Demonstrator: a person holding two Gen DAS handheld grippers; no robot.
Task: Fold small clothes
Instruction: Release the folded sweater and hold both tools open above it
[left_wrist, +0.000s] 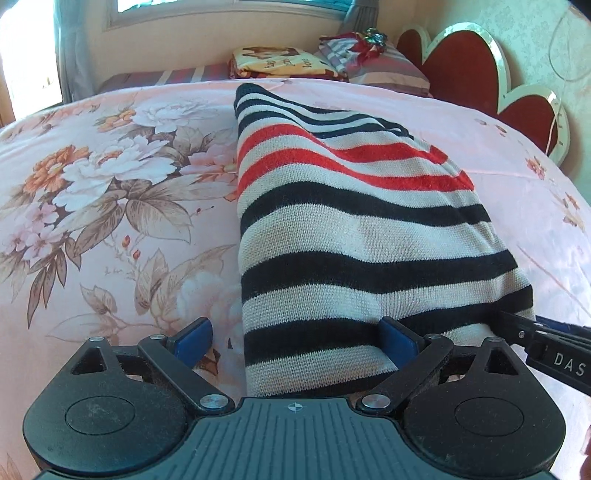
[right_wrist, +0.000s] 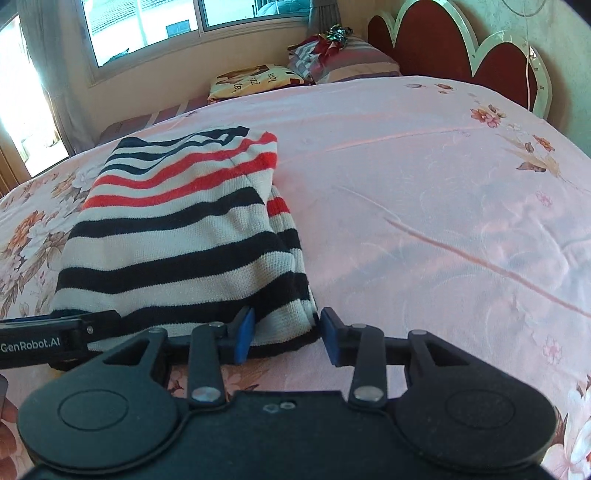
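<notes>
A small knit sweater (left_wrist: 351, 229) with black, white and red stripes lies folded into a narrow strip on the pink floral bedspread (left_wrist: 110, 221). My left gripper (left_wrist: 295, 338) is open, its blue pads either side of the sweater's near left corner. In the right wrist view the sweater (right_wrist: 177, 236) lies left of centre. My right gripper (right_wrist: 288, 338) is open, straddling the sweater's near right corner, the hem between its blue pads. Each gripper's fingers show at the edge of the other's view, the right in the left wrist view (left_wrist: 546, 347) and the left in the right wrist view (right_wrist: 55, 336).
Folded blankets and pillows (left_wrist: 332, 62) are stacked at the far end of the bed by a red scalloped headboard (left_wrist: 472, 70). A window (right_wrist: 166, 29) and curtain stand behind. Bare bedspread (right_wrist: 443, 203) stretches to the right of the sweater.
</notes>
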